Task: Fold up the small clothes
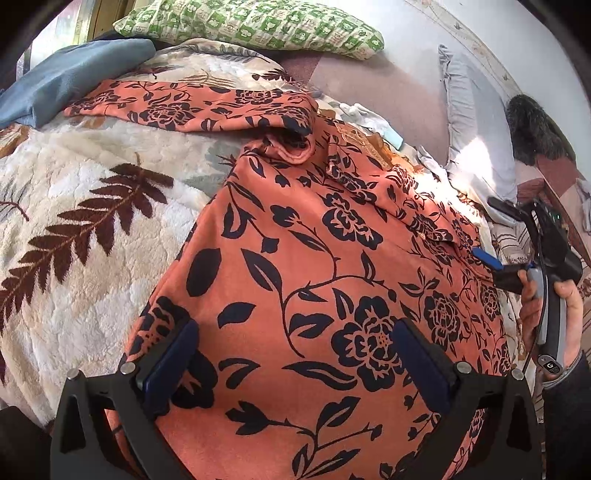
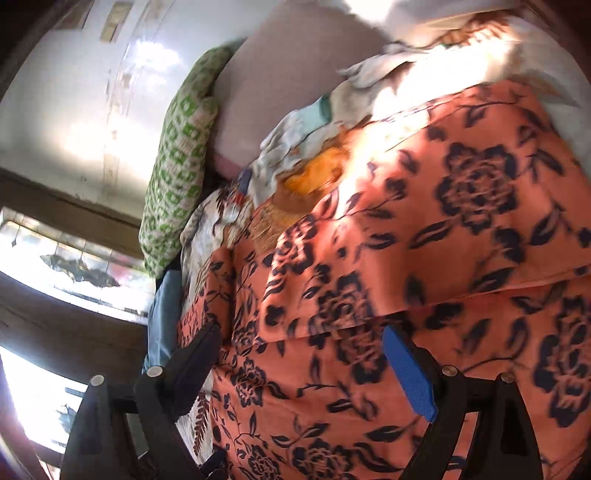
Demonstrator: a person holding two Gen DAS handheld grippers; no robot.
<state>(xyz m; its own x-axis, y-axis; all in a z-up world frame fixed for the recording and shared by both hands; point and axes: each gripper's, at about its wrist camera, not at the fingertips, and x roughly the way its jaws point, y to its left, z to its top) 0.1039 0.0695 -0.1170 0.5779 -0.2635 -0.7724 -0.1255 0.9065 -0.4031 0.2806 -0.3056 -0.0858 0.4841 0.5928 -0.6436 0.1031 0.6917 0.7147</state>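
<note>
Bed fills the scene: fleece blanket (image 1: 92, 206) with a brown fern print, green checked pillow (image 1: 255, 26) at the head, blue cloth (image 1: 70, 77) off to one side. Orange floral garment (image 1: 295, 258) lies spread on the blanket, mostly flat. One sleeve (image 1: 184, 107) is stretched out sideways, bunched where it meets the body; a fold line shows across the cloth in the right wrist view. Left tool (image 1: 295, 358) hovers over the near hem, jaws wide, nothing in them. Right tool (image 2: 303, 365) also stands wide open and empty over the far edge; a hand (image 1: 554, 314) holds its grip. Judgement: folding barely begun, maybe one edge turned. Sleeves and body folds remain.
</note>
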